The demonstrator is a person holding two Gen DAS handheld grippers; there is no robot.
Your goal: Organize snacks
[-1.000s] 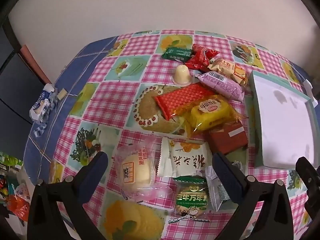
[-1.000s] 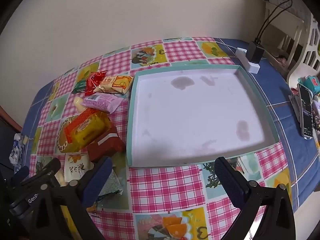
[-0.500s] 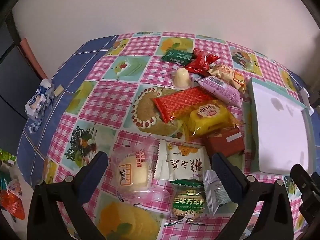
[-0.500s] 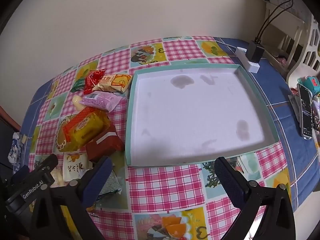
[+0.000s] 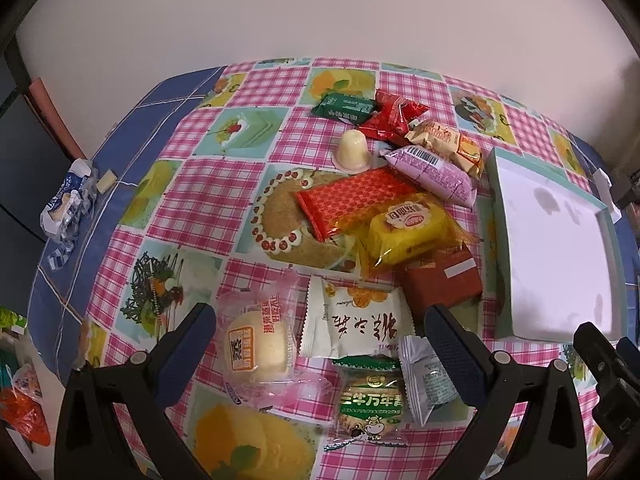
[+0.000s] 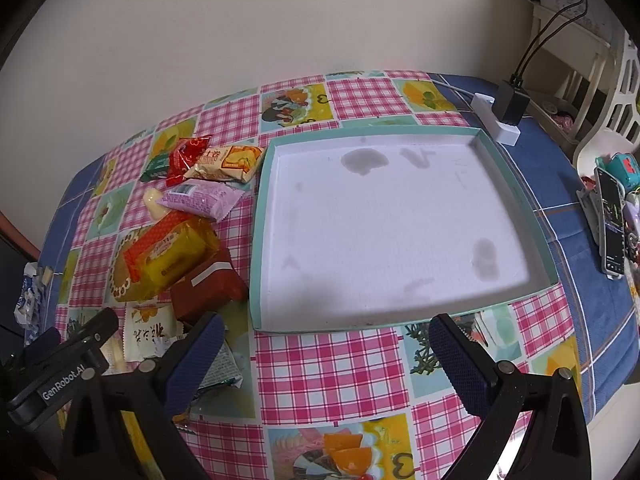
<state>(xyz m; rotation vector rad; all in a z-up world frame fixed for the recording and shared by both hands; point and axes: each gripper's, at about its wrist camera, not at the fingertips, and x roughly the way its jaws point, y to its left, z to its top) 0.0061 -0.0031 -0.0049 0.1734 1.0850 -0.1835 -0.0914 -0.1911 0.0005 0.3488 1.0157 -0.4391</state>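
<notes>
My left gripper (image 5: 320, 344) hangs wide open above the near end of the snack pile, holding nothing; between its fingers lie a bun in a clear wrapper (image 5: 256, 346), a white packet with dark writing (image 5: 356, 326) and a round green-labelled biscuit (image 5: 370, 398), with a small silver sachet (image 5: 426, 384) just beside my right-hand finger. Farther along the desk (image 5: 208, 200) the pile runs on: a dark red box (image 5: 444, 280), a yellow cake in an orange wrapper (image 5: 408, 232), a long red packet (image 5: 352, 200), a pink packet (image 5: 432, 174), a jelly cup (image 5: 353, 150), and a green packet (image 5: 344, 108) at the far end. My right gripper (image 6: 324, 356) is also spread wide and empty, poised over the checked cloth just in front of the near rim of the tray (image 6: 520, 192), whose white floor is stained and holds no snacks. The snack pile sits just left of the tray. A power strip (image 6: 496, 120) lies behind the tray, and a phone (image 6: 612, 228) lies to its right.
</notes>
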